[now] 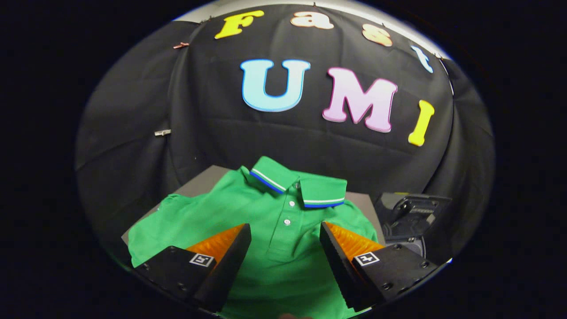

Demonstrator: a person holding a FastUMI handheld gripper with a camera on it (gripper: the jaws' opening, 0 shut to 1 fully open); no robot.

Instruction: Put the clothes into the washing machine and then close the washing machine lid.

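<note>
- Two fingers of the claw (pixel 285 232) stand spread wide apart, nothing held between them; they hang above the shirt, and whether they touch the cloth I cannot tell.
- Green polo shirt (pixel 266 221) lies spread out, front up, on a grey board (pixel 201 179). Its button placket runs straight up the gap between the fingers; the collar (pixel 299 184), trimmed with white and blue stripes, sits just beyond the tips.
- Left sleeve trails off toward the near left edge of the board.
- Dark machine part (pixel 409 217) sits just right of the shirt, beside the right finger; likely the washing machine, but too little is clear to say so.
- Judgement: step in hand is the first pick-up; shirt not yet lifted, nothing in the machine yet.
- To do it well: come down on the chest about the placket, press into the cloth so a fold bunches between the fingers, then close firmly. A thin pinch of a single layer may slip; lift high enough that sleeves and hem clear the board before swinging right.
</note>
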